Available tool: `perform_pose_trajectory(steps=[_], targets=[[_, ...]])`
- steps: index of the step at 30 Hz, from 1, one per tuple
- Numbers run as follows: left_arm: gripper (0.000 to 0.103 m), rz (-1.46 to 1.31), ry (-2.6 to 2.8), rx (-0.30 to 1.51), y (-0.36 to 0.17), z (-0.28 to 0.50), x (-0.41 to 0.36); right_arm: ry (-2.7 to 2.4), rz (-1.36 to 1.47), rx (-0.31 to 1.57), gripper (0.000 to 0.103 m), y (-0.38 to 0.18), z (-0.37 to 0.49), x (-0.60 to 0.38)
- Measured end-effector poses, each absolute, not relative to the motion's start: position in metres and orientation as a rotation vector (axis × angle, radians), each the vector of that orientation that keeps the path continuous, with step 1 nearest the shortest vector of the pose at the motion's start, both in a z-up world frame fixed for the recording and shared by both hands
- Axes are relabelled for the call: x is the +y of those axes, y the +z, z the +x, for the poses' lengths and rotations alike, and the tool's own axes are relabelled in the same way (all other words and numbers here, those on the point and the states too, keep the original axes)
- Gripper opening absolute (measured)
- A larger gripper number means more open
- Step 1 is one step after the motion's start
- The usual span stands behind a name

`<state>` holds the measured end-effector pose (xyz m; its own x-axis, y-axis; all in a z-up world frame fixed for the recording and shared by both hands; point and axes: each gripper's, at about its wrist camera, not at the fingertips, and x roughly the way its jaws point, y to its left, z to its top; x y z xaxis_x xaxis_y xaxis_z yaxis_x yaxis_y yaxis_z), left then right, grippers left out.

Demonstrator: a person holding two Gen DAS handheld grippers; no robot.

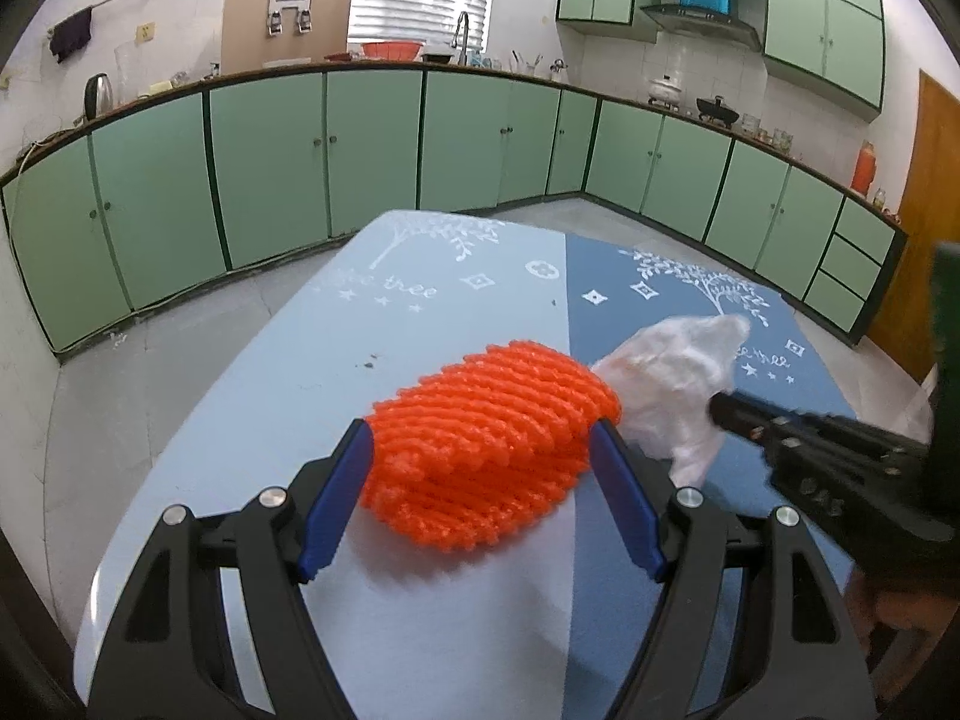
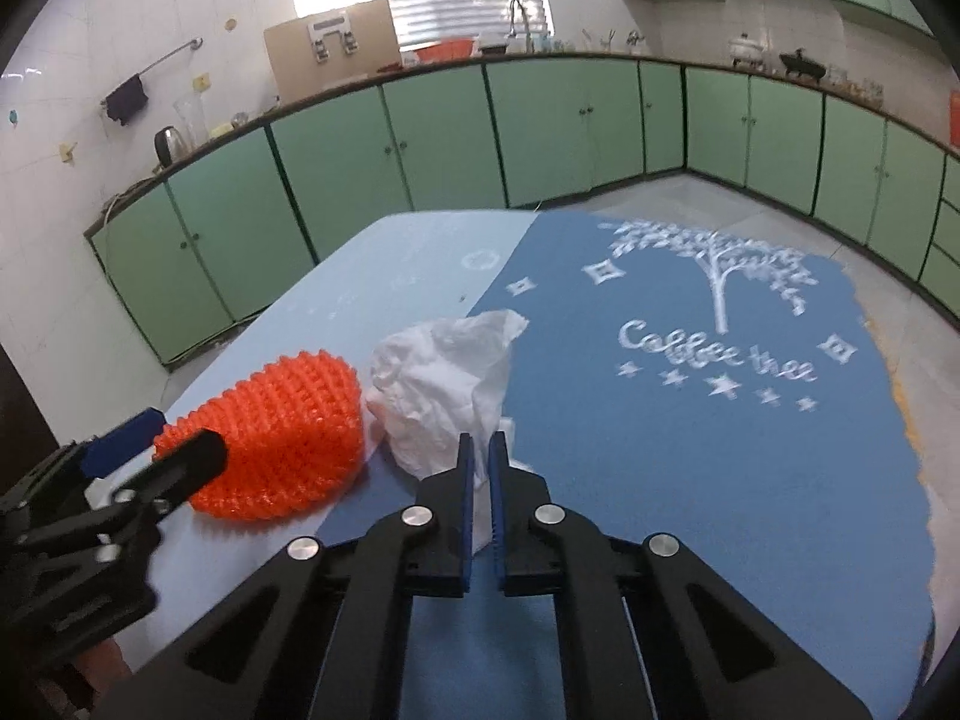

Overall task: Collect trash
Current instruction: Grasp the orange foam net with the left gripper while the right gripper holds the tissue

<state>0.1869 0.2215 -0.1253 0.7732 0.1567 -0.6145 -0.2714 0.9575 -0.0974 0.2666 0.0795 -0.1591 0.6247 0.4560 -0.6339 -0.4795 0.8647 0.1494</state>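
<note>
An orange foam fruit net (image 1: 492,438) lies on the blue table, also seen in the right wrist view (image 2: 282,438). My left gripper (image 1: 480,450) is open, its blue pads on either side of the net. A crumpled white tissue (image 1: 672,384) lies right beside the net; it also shows in the right wrist view (image 2: 444,396). My right gripper (image 2: 480,456) is shut on the near edge of the tissue. The right gripper shows as a black arm (image 1: 810,444) in the left wrist view.
The table (image 2: 690,480) has a light blue half and a dark blue half printed with white trees. Green kitchen cabinets (image 1: 300,156) run round the room behind it. The table's far edge drops to a grey floor (image 1: 150,372).
</note>
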Motion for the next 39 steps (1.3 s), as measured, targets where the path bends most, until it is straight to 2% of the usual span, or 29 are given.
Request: perform_pose_trajectory(steps=[4,7,9,11,12,14,22,26,28,30,33,35,39], targets=[[0.068,-0.180,0.243,0.675,-0.133,0.195,0.217,0.524,-0.035,0.678,0.005,-0.150,0.259,0.068],[0.049,-0.174,0.250,0.700,-0.138,0.201,0.214,0.518,-0.039,0.667,0.005,-0.145,0.257,0.063],[0.030,-0.172,0.264,0.716,-0.141,0.204,0.214,0.515,-0.033,0.665,0.005,-0.143,0.255,0.059],[0.022,-0.183,0.277,0.716,-0.141,0.203,0.215,0.508,-0.028,0.660,0.005,-0.141,0.254,0.054],[0.011,-0.188,0.279,0.712,-0.141,0.201,0.215,0.504,-0.026,0.657,0.005,-0.140,0.253,0.051],[0.000,-0.200,0.280,0.705,-0.138,0.198,0.216,0.488,-0.018,0.648,0.005,-0.137,0.251,0.045],[0.000,-0.220,0.277,0.642,-0.120,0.170,0.215,0.435,0.027,0.604,0.005,-0.120,0.241,0.010],[0.000,-0.229,0.274,0.669,-0.122,0.165,0.215,0.423,0.040,0.605,0.005,-0.119,0.238,-0.002],[0.008,-0.254,0.274,0.685,-0.126,0.165,0.217,0.425,0.037,0.613,0.005,-0.121,0.237,-0.004],[0.042,-0.256,0.278,0.677,-0.126,0.165,0.217,0.429,0.036,0.621,0.005,-0.124,0.238,-0.003],[0.059,-0.212,0.279,0.649,-0.122,0.165,0.210,0.437,0.035,0.630,0.005,-0.127,0.239,0.000],[0.066,-0.171,0.294,0.661,-0.124,0.172,0.205,0.439,0.038,0.632,0.005,-0.127,0.240,0.000],[0.066,-0.141,0.316,0.716,-0.139,0.187,0.206,0.439,0.039,0.635,0.005,-0.129,0.242,0.000]])
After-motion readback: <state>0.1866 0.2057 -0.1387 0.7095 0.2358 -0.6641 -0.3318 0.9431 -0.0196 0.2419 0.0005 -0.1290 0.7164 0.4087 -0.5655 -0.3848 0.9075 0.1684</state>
